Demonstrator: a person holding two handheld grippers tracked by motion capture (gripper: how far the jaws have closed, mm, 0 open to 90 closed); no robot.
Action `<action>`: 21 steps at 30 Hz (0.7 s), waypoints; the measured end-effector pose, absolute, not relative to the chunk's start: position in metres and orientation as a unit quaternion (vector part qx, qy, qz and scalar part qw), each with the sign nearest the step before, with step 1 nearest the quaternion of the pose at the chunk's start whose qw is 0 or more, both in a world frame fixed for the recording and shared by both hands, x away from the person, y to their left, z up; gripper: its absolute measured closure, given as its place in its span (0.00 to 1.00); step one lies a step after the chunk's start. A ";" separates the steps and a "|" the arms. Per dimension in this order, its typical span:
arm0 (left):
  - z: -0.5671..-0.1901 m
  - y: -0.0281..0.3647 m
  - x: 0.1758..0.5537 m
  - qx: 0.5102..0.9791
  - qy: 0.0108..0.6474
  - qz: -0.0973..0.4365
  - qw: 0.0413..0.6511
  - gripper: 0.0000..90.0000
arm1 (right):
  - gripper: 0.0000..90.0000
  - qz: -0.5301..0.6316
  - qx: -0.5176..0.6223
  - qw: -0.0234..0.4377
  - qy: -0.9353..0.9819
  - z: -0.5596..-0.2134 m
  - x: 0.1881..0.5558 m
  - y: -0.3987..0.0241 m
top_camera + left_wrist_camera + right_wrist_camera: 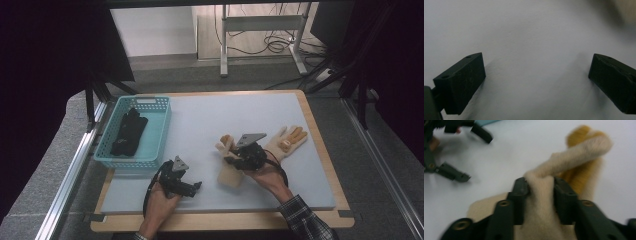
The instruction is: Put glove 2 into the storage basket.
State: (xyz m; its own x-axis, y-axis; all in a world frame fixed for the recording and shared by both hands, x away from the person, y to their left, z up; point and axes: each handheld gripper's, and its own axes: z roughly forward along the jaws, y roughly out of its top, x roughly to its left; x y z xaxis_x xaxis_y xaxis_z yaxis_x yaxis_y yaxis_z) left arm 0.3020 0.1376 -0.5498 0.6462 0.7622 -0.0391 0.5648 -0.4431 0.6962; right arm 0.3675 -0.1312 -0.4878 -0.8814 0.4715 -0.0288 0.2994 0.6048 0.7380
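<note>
While the left claw point(196, 186) rests with its jaws wide apart over the bare surface point(200, 125), the right claw point(541, 187) is clamped on a fold of a cream glove point(564, 160) at the surface's middle, beside a second glove point(287, 141).

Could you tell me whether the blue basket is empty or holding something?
Holding something: the high view shows a black glove lying inside the blue basket.
</note>
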 end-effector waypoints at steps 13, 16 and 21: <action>-0.550 0.138 0.302 0.839 0.396 0.141 0.347 0.01 | 0.49 0.384 0.268 0.128 0.874 -0.491 0.377 -0.153; -0.550 0.138 0.302 0.839 0.396 0.141 0.347 0.01 | 0.49 0.380 0.298 0.131 0.866 -0.491 0.385 -0.168; -0.550 0.138 0.302 0.838 0.396 0.141 0.347 0.01 | 0.49 0.376 0.347 0.149 0.846 -0.486 0.399 -0.203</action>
